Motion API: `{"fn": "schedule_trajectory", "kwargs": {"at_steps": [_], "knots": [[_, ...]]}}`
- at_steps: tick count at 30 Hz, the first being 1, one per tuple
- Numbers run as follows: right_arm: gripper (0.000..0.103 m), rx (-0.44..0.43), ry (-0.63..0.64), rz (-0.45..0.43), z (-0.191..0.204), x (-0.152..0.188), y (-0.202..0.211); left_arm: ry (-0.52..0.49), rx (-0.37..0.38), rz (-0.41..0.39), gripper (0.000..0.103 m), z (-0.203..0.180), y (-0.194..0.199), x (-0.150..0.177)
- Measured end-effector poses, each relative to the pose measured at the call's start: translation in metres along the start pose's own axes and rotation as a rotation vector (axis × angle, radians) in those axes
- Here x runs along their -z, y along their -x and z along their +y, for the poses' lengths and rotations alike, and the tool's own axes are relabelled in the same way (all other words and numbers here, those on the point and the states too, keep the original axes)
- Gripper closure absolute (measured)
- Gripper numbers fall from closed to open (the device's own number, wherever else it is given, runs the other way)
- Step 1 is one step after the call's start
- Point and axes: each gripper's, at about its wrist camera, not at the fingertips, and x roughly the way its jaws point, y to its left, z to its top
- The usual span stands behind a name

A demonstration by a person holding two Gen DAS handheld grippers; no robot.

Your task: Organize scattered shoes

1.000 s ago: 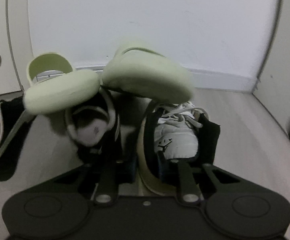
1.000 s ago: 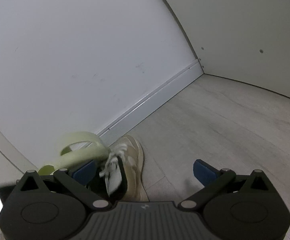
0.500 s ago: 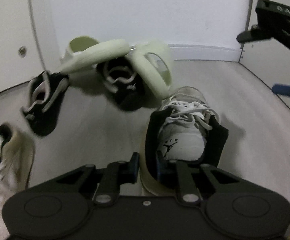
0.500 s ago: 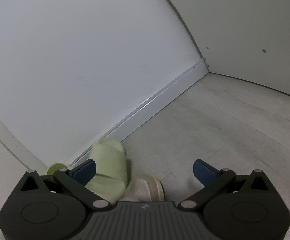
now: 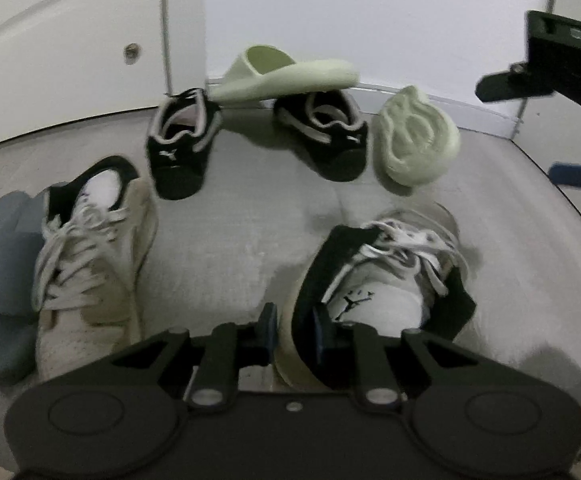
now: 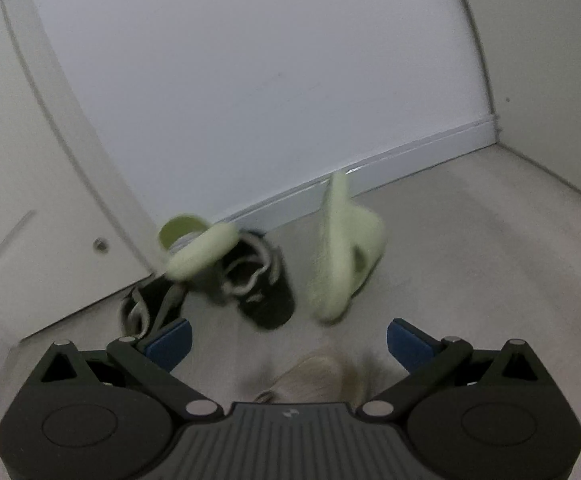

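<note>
While the left gripper [image 5: 294,330] pinches the white sneaker's [image 5: 374,280] collar above mid-floor, that thin hold may slip; the right gripper [image 6: 288,338] hangs spread and empty.

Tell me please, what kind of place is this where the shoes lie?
Probably the floor of a home entryway or a built-in closet. Loose shoes lie on a pale floor in a corner: sneakers, black shoes, green slides. A white wall with a baseboard and a cabinet door close it in.
</note>
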Motion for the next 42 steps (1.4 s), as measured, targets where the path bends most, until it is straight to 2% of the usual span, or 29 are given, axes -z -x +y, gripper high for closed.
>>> {"fn": "schedule_trajectory", "kwargs": {"at_steps": [5, 10, 13, 14, 15, 18, 21, 24, 26, 31, 34, 40, 41, 42], "knots": [[0.000, 0.054, 0.013, 0.111, 0.005, 0.031, 0.006, 0.099, 0.050, 0.005, 0.083, 0.019, 0.004, 0.003], [0.003, 0.108, 0.105, 0.146, 0.024, 0.047, 0.015, 0.159, 0.092, 0.019, 0.083, 0.032, 0.010, 0.005], [0.013, 0.080, 0.146, 0.195, 0.032, 0.058, 0.022, 0.199, 0.126, 0.017, 0.083, 0.044, 0.020, 0.005], [0.020, 0.066, 0.159, 0.220, 0.034, 0.062, 0.024, 0.205, 0.135, 0.002, 0.083, 0.047, 0.024, 0.003], [0.024, 0.041, 0.171, 0.244, 0.037, 0.066, 0.025, 0.204, 0.131, -0.019, 0.083, 0.049, 0.030, 0.001], [0.025, -0.019, 0.255, 0.303, 0.052, 0.078, 0.024, 0.211, 0.110, -0.088, 0.083, 0.060, 0.049, -0.009], [0.025, -0.001, 0.397, 0.346, 0.074, 0.091, 0.018, 0.248, 0.095, -0.135, 0.083, 0.081, 0.065, -0.016], [0.027, 0.024, 0.512, 0.385, 0.091, 0.103, 0.008, 0.254, 0.043, -0.174, 0.083, 0.103, 0.081, -0.021], [0.027, 0.012, 0.538, 0.388, 0.098, 0.106, 0.005, 0.265, 0.011, -0.195, 0.083, 0.119, 0.092, -0.023], [0.028, -0.032, 0.429, 0.401, 0.092, 0.102, -0.005, 0.299, -0.054, -0.227, 0.082, 0.152, 0.103, -0.024], [0.028, -0.037, 0.399, 0.397, 0.092, 0.101, -0.010, 0.370, -0.020, -0.218, 0.082, 0.167, 0.100, -0.022], [0.029, -0.015, 0.416, 0.384, 0.101, 0.103, -0.009, 0.388, -0.006, -0.186, 0.082, 0.172, 0.086, -0.019], [0.032, -0.019, 0.426, 0.392, 0.102, 0.105, -0.008, 0.394, -0.002, -0.187, 0.082, 0.173, 0.086, -0.018], [0.039, -0.022, 0.435, 0.402, 0.104, 0.107, -0.008, 0.399, 0.002, -0.187, 0.082, 0.174, 0.085, -0.018]]}}
